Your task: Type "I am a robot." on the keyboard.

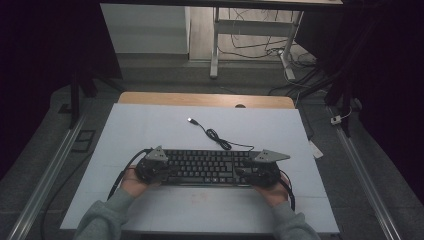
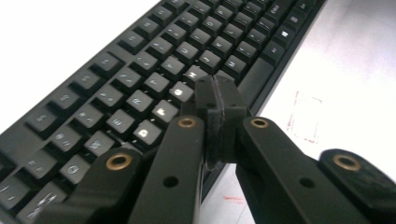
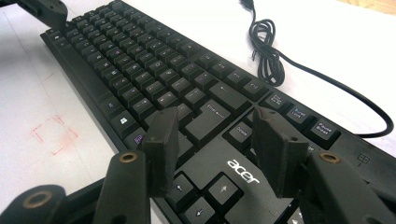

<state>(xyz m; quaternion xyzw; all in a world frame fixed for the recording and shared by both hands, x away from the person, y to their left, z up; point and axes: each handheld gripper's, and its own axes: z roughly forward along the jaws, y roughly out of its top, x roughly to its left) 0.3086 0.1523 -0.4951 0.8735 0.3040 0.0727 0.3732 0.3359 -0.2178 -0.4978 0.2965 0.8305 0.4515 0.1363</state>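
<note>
Left gripper (image 2: 215,95), jaws pressed together with nothing between, hovers over the keyboard's (image 1: 207,167) left keys. Right gripper (image 3: 212,135), jaws apart, hangs above its right end. The keyboard lies between both, long axis running gripper to gripper. Beyond, its cable (image 1: 218,137) trails away, plug (image 1: 190,120) farthest.

I see the black keyboard (image 1: 207,167) lying flat and keys-up at the near middle of the white surface (image 1: 150,125), its black cable (image 1: 220,140) trailing off its far edge in a loose coil.
</note>
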